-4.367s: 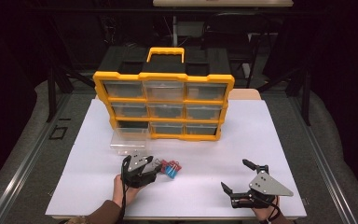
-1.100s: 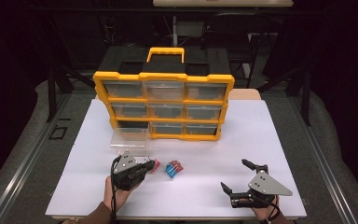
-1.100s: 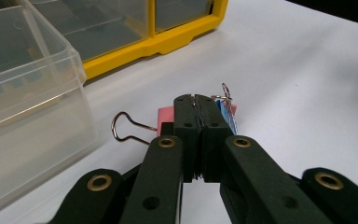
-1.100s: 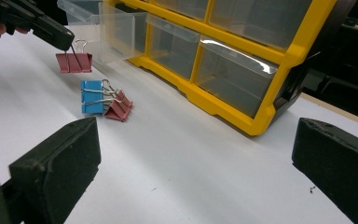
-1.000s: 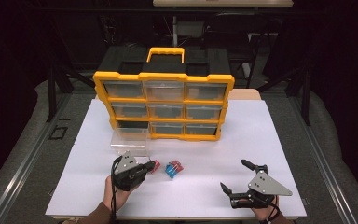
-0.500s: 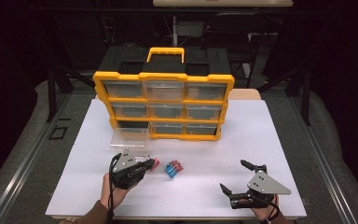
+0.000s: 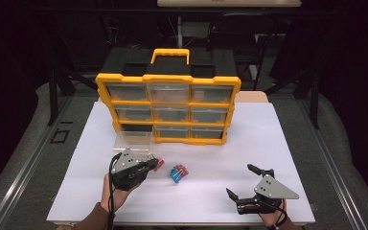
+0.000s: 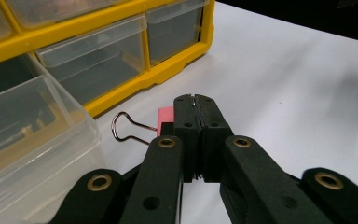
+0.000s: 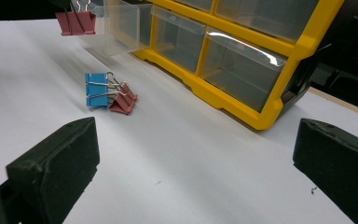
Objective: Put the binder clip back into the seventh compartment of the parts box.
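Note:
My left gripper (image 7: pixel 152 166) is shut on a pink binder clip (image 7: pixel 160 164) and holds it just above the white table (image 7: pixel 287 143), in front of a loose clear drawer (image 7: pixel 133 141). In the left gripper view the jaws (image 8: pixel 196 100) are pressed together, with the pink clip (image 8: pixel 166 114) and its wire handle at their left side. A blue binder clip (image 9: pixel 95 89) and a red one (image 9: pixel 124 101) lie together on the table (image 7: pixel 178 172). My right gripper (image 7: pixel 242 181) rests open at the front right with nothing between its jaws (image 9: pixel 196 163). In its view the pink clip (image 9: pixel 77 21) hangs at the top left.
A yellow organizer (image 7: pixel 168 108) with clear drawers stands at the back of the table; its lower left slot is empty. The pulled-out drawer (image 8: pixel 23 135) sits just left of my left gripper. White table surface stretches between the two grippers.
My left gripper has lifted a little with the pink clip in its jaws. The right gripper and the two clips on the table have stayed put.

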`<action>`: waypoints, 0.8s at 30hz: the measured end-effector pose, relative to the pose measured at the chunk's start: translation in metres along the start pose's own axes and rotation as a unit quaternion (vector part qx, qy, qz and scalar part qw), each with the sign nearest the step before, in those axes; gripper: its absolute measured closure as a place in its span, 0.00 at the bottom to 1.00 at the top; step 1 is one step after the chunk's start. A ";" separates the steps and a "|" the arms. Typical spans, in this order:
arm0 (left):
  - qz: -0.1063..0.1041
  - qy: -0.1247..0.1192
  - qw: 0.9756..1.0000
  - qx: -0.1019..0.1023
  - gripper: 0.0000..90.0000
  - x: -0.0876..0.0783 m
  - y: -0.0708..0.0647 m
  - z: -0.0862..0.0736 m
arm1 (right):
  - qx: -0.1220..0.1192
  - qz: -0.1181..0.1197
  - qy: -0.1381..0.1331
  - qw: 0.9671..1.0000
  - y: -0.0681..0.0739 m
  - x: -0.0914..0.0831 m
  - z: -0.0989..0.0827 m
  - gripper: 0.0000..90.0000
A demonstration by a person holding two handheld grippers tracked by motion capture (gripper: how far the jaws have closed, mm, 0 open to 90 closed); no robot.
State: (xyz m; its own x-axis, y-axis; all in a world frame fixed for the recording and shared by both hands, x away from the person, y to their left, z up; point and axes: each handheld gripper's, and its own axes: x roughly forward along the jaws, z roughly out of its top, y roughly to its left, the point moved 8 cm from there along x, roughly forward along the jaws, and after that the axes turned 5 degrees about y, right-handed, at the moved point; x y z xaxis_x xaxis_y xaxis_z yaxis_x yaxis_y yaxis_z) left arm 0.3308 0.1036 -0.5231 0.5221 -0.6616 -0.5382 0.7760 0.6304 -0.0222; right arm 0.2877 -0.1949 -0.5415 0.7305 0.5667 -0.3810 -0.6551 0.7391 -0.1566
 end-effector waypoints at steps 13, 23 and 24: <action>0.010 -0.024 1.000 0.009 0.98 -0.013 0.006 0.019 | -0.004 0.002 0.006 1.000 0.001 0.002 -0.001 0.00; 0.030 -0.048 0.998 0.003 0.98 -0.023 0.018 0.032 | -0.005 0.004 0.006 1.000 0.001 0.002 -0.002 0.00; 0.033 -0.050 0.998 0.003 0.98 -0.025 0.020 0.033 | -0.005 0.004 0.006 1.000 0.001 0.002 -0.002 0.00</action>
State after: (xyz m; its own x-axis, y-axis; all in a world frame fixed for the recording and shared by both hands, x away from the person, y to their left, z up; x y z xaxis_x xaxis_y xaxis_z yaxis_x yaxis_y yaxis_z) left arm 0.3453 0.1191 -0.4823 0.6046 -0.6568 -0.4507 0.7408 0.6715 0.0151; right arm 0.2877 -0.1936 -0.5438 0.7232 0.5675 -0.3936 -0.6624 0.7312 -0.1629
